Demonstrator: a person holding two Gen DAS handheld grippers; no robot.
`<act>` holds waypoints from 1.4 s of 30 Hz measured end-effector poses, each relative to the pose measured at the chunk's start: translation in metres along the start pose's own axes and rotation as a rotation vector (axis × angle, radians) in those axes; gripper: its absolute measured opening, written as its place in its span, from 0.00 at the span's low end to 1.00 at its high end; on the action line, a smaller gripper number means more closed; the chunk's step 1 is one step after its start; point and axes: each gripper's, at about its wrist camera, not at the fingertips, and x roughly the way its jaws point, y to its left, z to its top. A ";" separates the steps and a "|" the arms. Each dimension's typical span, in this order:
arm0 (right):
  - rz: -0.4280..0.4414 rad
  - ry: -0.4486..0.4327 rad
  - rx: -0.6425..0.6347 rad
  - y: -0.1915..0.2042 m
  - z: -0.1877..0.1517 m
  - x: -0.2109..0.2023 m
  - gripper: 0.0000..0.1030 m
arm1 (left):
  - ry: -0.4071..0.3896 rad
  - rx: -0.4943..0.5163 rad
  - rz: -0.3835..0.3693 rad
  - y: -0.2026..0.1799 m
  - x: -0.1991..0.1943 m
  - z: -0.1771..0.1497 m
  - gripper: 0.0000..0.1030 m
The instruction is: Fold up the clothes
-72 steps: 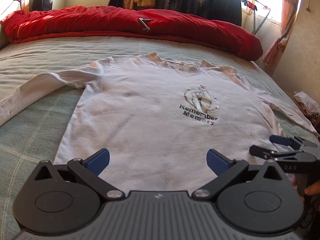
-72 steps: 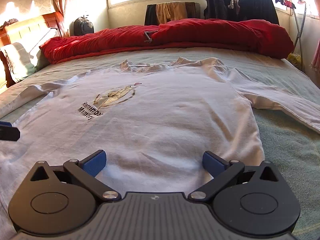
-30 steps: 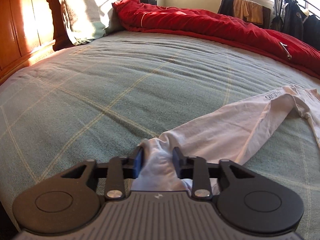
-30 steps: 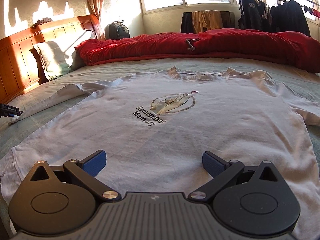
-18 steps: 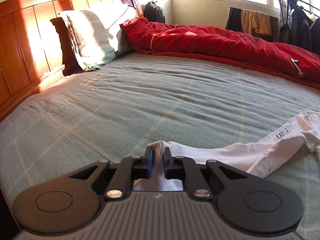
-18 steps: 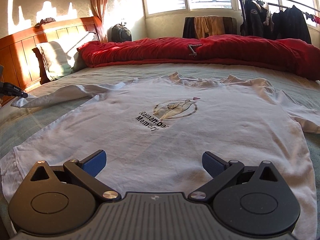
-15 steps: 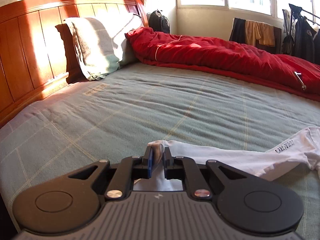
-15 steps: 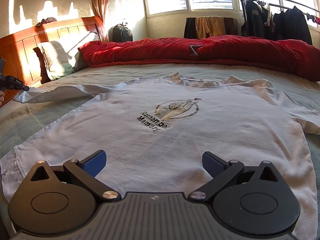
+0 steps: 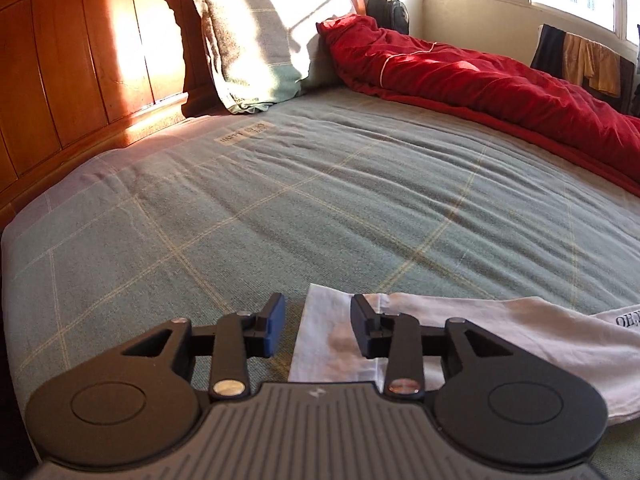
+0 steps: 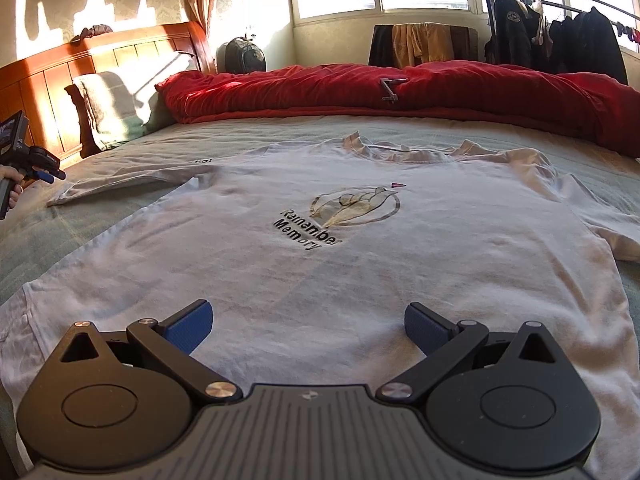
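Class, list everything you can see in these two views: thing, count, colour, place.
shirt: one, white, spread flat on bed
sleeve cuff: one, white, between open left fingers
bedsheet: one, green check, covering bed
duvet: one, red, far side
pillow: one, grey-green, against headboard
headboard: one, wooden
backpack: one, grey, corner
left gripper: black, open
right gripper: black, open, over hem

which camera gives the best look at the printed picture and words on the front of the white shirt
The right wrist view: the print sits mid-frame on the flat white shirt, unobstructed. The left wrist view shows only the shirt's sleeve on the bed between the open left gripper; no chest print.
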 end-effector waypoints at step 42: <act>0.127 -0.024 0.104 -0.017 0.000 -0.009 1.00 | 0.085 0.594 -0.512 -0.277 0.030 -0.014 0.03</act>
